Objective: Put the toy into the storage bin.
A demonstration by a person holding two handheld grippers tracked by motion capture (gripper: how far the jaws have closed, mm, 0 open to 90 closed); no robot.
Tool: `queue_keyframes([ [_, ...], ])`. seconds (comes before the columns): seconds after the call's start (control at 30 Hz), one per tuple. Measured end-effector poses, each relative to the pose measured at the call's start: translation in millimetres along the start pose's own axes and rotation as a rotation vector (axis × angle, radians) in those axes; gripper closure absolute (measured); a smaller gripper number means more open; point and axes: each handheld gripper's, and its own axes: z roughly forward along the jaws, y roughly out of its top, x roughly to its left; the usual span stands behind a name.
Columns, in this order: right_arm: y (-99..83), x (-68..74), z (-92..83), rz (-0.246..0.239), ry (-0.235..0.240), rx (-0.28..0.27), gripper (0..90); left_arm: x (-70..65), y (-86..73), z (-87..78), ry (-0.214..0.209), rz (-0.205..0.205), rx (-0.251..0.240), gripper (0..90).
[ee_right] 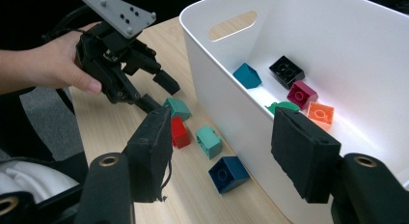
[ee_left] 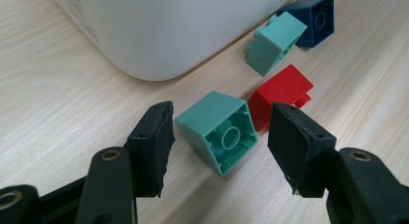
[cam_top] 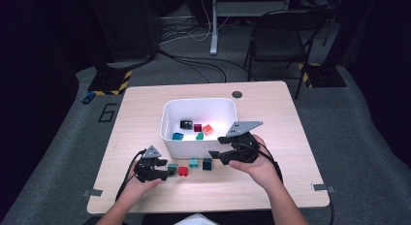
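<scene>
Studded plastic green brick (ee_left: 219, 132), rubbery black fingers (ee_left: 154, 142), smooth white bin (ee_left: 169, 31)

White bin (cam_top: 169, 113) on pale wood table (cam_top: 271, 108). Outside: two mint-green bricks (ee_left: 219, 130), one red (ee_left: 279, 96), one navy (ee_left: 313, 19). Inside: black (ee_right: 286, 69), magenta (ee_right: 302, 94), orange (ee_right: 320, 113), teal (ee_right: 247, 75).

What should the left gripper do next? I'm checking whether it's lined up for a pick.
Probably close the left gripper on the near green block: it lies tipped on the table between the open jaws, neither pad touching it, the red block just behind.
</scene>
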Motion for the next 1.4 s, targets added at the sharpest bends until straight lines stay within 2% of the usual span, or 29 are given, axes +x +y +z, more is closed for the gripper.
queue_keyframes([
  [0.03,0.0,0.0,0.0,0.000,0.000,0.000,39.5,-0.9,0.0,1.3,0.003,-0.004,0.000,41.7],
  [0.07,-0.1,-0.7,-0.3,0.002,-0.001,-0.004,39.5,-0.3,0.7,1.9,0.002,0.010,0.006,41.7],
  [0.1,-0.2,-1.1,-0.6,0.005,-0.003,-0.006,39.5,-2.0,0.9,3.1,-0.001,-0.004,0.006,41.7],
  [0.17,-0.6,-2.3,-1.4,0.012,-0.008,-0.014,39.5,-1.8,2.9,6.0,0.003,0.018,0.011,41.5],
  [0.2,-0.7,-2.5,-1.6,0.014,-0.010,-0.015,39.5,-1.8,2.9,6.0,0.003,0.018,0.011,41.5],
  [0.23,-0.7,-2.5,-1.6,0.014,-0.010,-0.015,39.5,-3.9,2.6,8.0,-0.003,-0.006,0.008,41.5],
  [0.27,-0.8,-2.6,-1.7,0.015,-0.010,-0.017,39.6,-3.3,3.5,8.8,0.000,0.014,0.014,41.4],
  [0.5,-1.7,-3.8,-1.6,0.021,-0.017,-0.021,39.6,-4.7,5.9,17.3,0.005,0.003,0.022,42.6],
  [0.67,-2.5,-5.0,-1.8,0.031,-0.020,-0.022,39.6,-6.0,6.8,20.3,0.012,0.028,0.036,44.1],
  [0.73,-2.6,-5.4,-2.1,0.032,-0.021,-0.025,39.6,-5.7,6.2,20.6,0.015,0.039,0.041,48.2],
  [0.83,-2.3,-5.4,-2.5,0.026,-0.020,-0.028,39.6,-6.7,4.4,20.8,0.018,0.023,0.048,53.4],
  [0.87,-2.0,-4.9,-2.9,0.027,-0.019,-0.029,39.7,-5.2,4.5,19.7,0.031,0.049,0.054,54.9],
  [0.9,-2.0,-4.9,-2.9,0.027,-0.019,-0.029,39.7,-5.0,4.0,19.3,0.034,0.051,0.051,54.9],
  [0.97,-1.5,-4.4,-3.9,0.024,-0.021,-0.031,39.7,-4.4,3.2,18.3,0.029,0.050,0.050,56.3],
  [1.03,-0.6,-3.3,-5.3,0.024,-0.020,-0.035,39.7,-5.8,2.3,17.9,0.022,0.030,0.052,57.1],
  [1.07,-0.3,-3.1,-5.6,0.018,-0.021,-0.036,39.6,-4.6,3.1,16.2,0.038,0.060,0.054,57.4],
  [1.1,0.1,-2.5,-6.0,0.017,-0.018,-0.035,39.7,-4.4,3.2,15.5,0.040,0.065,0.049,57.9],
  [1.17,0.3,-2.2,-6.1,0.015,-0.018,-0.036,39.7,-4.7,3.4,14.4,0.030,0.054,0.048,58.1],
  [1.23,0.7,-1.5,-6.8,0.012,-0.016,-0.035,39.7,-4.3,4.5,10.4,0.030,0.061,0.042,58.2],
  [1.27,0.8,-1.4,-6.9,0.009,-0.015,-0.034,39.6,-5.7,4.6,8.7,0.025,0.038,0.028,58.2],
  [1.4,0.8,-1.2,-6.9,0.009,-0.013,-0.033,39.6,-4.5,7.7,-2.8,0.017,0.041,0.008,58.3],
])
